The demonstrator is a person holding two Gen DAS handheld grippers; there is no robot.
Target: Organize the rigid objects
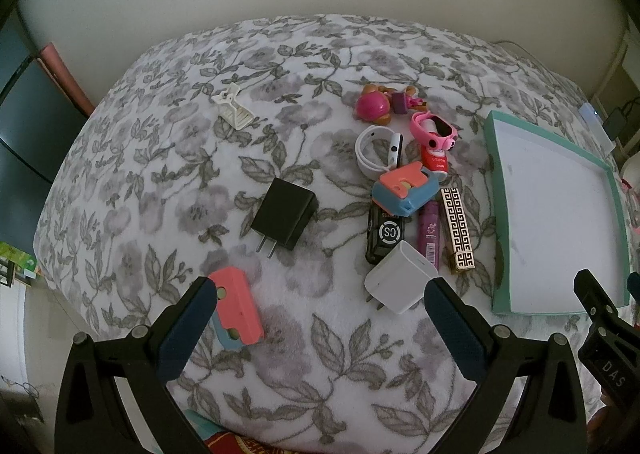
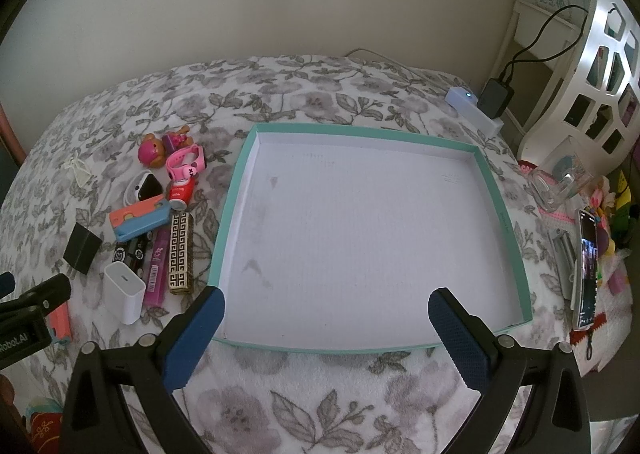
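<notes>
Teal tray (image 2: 510, 238) sits bare on the floral bed cover (image 2: 320, 394), right of the clutter – nothing in it yet. Loose items lie just left of its wall: white charger (image 1: 400, 282), black charger (image 1: 284, 218), gold-patterned bar (image 1: 458, 230) touching a purple tube (image 1: 429, 230), a black CS-marked case (image 1: 386, 232) with a coral-and-blue toy (image 1: 404, 190) stacked on it, white watch (image 1: 378, 152), pink watch (image 1: 434, 130), doll figure (image 1: 374, 106), white clip (image 1: 234, 110) well apart at the far side. Left claw (image 1: 320, 306) hovers wide open, holding nothing, a second coral-blue toy (image 1: 236, 316) just beside its left finger and the white charger near the right one. Right claw (image 2: 326, 312) is wide open and empty too, poised over the tray's near edge. Likely step: first pick. Best bet – take the isolated white charger or near coral toy, square the fingers across its flat sides, and press lightly since the bedding is soft. Avoid the stacked cluster first; pulling one piece could shift the rest. Left view alone shows the near coral toy clearly; right view alone shows the whole tray floor, plus a phone (image 2: 586, 266) and power adapter (image 2: 496, 94) beyond it.
</notes>
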